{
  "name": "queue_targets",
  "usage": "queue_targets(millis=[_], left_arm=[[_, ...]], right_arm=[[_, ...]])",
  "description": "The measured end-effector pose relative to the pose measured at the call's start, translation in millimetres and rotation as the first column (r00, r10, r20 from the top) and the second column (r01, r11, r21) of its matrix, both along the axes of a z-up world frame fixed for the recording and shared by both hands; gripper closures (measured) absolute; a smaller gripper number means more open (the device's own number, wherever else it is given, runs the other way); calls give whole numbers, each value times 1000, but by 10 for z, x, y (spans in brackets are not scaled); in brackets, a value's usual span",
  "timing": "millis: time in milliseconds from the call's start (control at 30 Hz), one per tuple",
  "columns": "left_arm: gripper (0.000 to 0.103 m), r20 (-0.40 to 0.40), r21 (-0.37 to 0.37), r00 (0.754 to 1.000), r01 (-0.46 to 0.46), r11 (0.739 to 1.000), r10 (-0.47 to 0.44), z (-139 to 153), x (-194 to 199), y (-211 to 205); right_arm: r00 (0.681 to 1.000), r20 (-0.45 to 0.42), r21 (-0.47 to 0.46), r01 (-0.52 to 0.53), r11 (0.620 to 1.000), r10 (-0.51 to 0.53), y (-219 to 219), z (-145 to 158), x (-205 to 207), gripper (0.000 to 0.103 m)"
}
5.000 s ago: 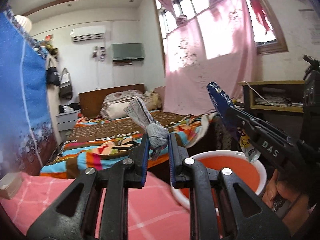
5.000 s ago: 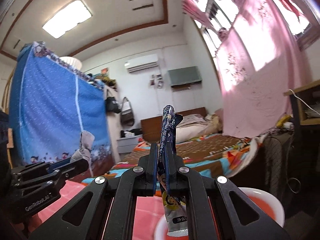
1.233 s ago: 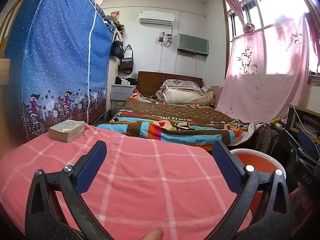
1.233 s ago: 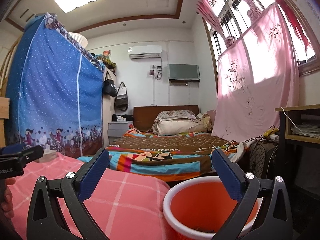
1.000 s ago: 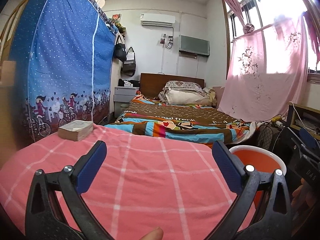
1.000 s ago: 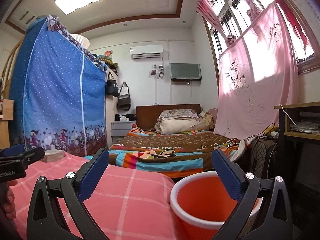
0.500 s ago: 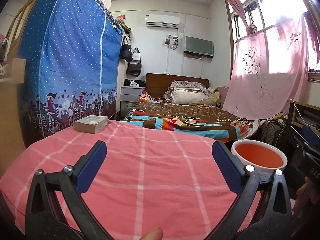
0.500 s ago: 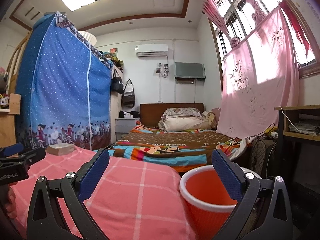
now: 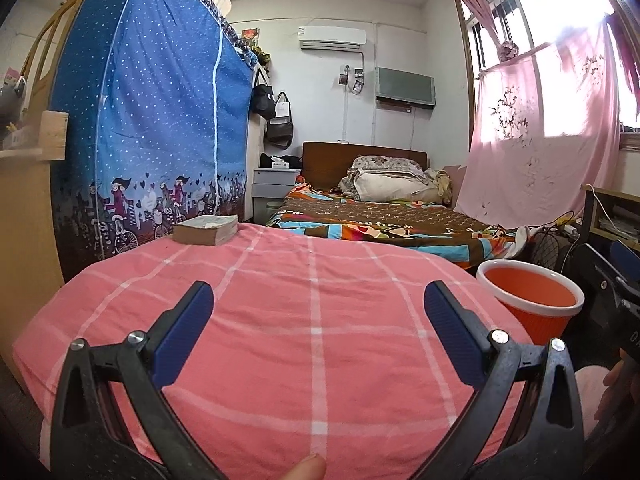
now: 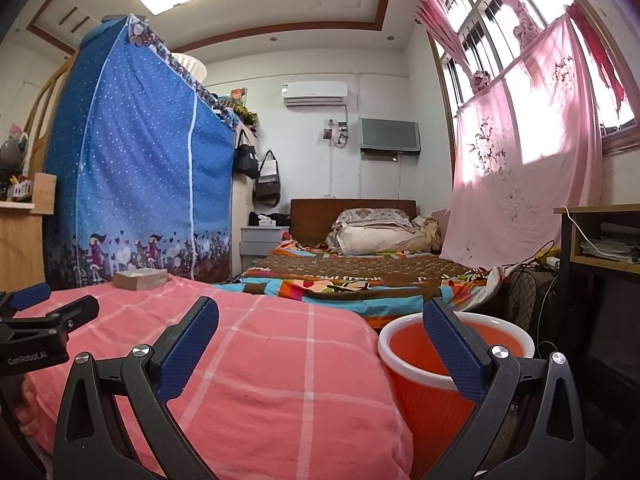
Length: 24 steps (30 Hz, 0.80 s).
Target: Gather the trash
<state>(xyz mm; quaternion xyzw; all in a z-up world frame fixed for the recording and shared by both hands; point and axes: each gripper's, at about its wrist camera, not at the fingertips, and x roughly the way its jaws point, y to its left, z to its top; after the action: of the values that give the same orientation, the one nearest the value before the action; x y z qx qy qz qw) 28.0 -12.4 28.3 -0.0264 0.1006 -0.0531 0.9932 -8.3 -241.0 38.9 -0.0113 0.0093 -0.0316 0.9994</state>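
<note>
An orange bin with a white rim (image 9: 530, 294) (image 10: 436, 376) stands on the floor at the right edge of the pink checked cloth (image 9: 312, 320) (image 10: 256, 352). My left gripper (image 9: 318, 308) is open above the cloth, holding nothing. My right gripper (image 10: 320, 320) is open too, its right finger in front of the bin's rim. The left gripper also shows at the left edge of the right wrist view. No trash is visible on the cloth; the bin's contents are hidden from both views.
A thick book (image 9: 206, 230) (image 10: 140, 279) lies at the cloth's far left corner. Behind are a blue fabric wardrobe (image 9: 152, 132), a bed with colourful bedding (image 9: 380, 220), a fan and cables by a wooden desk (image 10: 600, 240) on the right.
Five seconds ago each gripper was shut on a wrapper over the bin; both are now open and empty. Both have since drawn back, so more of the cloth shows.
</note>
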Motion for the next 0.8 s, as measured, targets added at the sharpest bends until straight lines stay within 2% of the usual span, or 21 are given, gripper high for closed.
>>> queue_targets(millis=[800], left_arm=[[0, -10, 14, 999, -37, 999, 37, -210, -48, 97]], right_arm=[[1000, -18, 4, -20, 1000, 20, 42, -291, -13, 0]])
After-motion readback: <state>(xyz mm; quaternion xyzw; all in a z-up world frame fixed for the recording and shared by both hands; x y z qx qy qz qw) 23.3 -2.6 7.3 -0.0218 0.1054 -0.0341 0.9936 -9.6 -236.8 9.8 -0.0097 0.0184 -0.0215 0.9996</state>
